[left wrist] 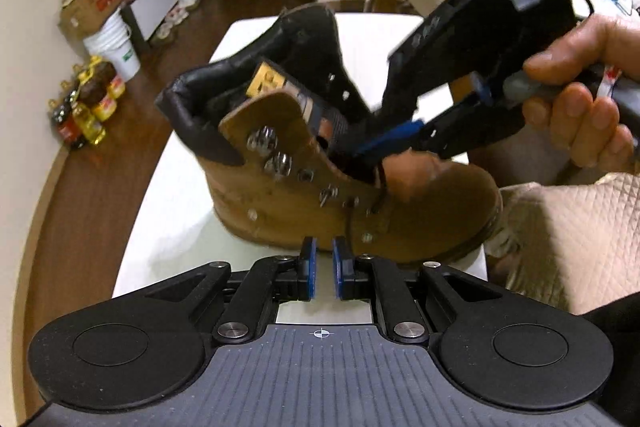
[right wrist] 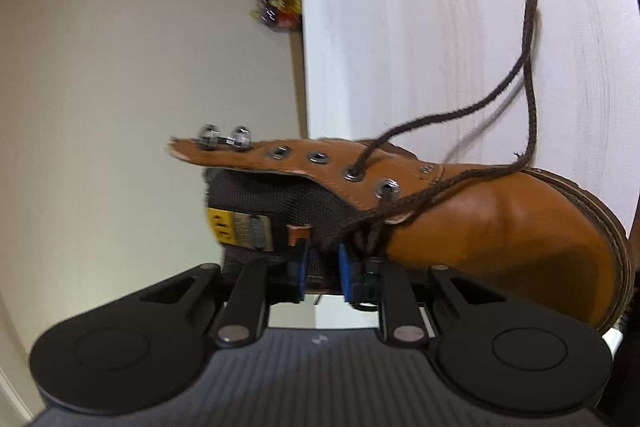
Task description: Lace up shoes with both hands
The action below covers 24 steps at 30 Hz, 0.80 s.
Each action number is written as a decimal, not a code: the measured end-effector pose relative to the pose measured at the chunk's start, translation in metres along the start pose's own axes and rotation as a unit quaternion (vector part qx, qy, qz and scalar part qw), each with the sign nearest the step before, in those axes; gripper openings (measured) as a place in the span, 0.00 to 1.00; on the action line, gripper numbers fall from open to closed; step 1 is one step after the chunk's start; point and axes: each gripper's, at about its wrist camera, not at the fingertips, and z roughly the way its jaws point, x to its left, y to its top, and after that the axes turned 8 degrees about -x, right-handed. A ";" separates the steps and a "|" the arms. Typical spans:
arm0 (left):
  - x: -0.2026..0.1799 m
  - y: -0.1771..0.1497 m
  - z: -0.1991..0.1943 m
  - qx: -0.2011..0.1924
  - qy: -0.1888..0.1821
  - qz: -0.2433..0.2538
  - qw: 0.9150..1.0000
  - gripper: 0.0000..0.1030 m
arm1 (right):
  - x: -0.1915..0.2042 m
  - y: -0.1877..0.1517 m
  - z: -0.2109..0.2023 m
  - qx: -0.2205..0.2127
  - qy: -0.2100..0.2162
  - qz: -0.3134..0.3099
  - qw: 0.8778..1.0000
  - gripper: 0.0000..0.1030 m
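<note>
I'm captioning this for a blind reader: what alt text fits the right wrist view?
A tan leather boot lies on a white table, its dark brown lace threaded through only the lowest eyelets. The right claw reaches its blue pads to the boot's tongue.

Warm indoor light, soft shadows — motion blur smears the boot (left wrist: 320,167); fisheye bends the edges.

We are viewing a tan leather boot (left wrist: 280,203) standing upright on the white bench (left wrist: 188,227), its black padded collar gaping open. Its dark tongue (right wrist: 296,203) is lying exposed, carrying a yellow label. A dark brown lace (right wrist: 528,67) is passing through the lowest eyelets only, its loose ends trailing across the bench.
</note>
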 end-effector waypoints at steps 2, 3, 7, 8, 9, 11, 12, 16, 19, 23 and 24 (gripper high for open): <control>0.004 0.002 0.003 0.002 0.001 0.004 1.000 0.11 | 0.002 0.001 0.005 0.021 -0.004 -0.009 1.000 0.04; 0.005 0.003 0.003 0.002 0.001 0.004 1.000 0.12 | 0.002 -0.002 0.012 0.026 -0.003 -0.009 1.000 0.04; 0.010 0.006 0.009 0.005 -0.008 0.006 1.000 0.13 | 0.005 0.000 0.022 0.050 -0.002 -0.017 0.999 0.04; 0.009 0.008 0.009 0.007 -0.007 0.008 1.000 0.13 | 0.005 0.002 0.024 0.053 -0.002 -0.017 0.998 0.04; 0.009 0.010 0.008 0.008 -0.008 0.011 1.000 0.13 | 0.006 0.003 0.024 0.056 -0.002 -0.019 0.998 0.04; 0.008 0.012 0.008 0.015 -0.013 0.016 1.000 0.13 | 0.006 0.005 0.026 0.060 -0.003 -0.021 0.998 0.04; 0.008 0.014 0.007 0.016 -0.013 0.017 1.000 0.13 | 0.006 0.005 0.026 0.061 -0.003 -0.021 0.998 0.04; 0.004 0.016 0.003 0.014 -0.014 0.017 1.000 0.13 | 0.006 0.006 0.028 0.065 -0.003 -0.022 0.998 0.04; 0.005 0.020 0.007 0.012 -0.009 0.008 1.000 0.12 | 0.005 0.006 0.028 0.067 -0.002 -0.021 0.998 0.04; 0.007 0.022 0.011 0.010 -0.009 -0.009 1.000 0.02 | 0.006 0.007 0.029 0.068 0.001 -0.023 0.997 0.04; 0.007 0.021 0.007 0.009 -0.007 -0.010 1.000 0.02 | 0.006 0.008 0.028 0.068 0.001 -0.022 0.997 0.06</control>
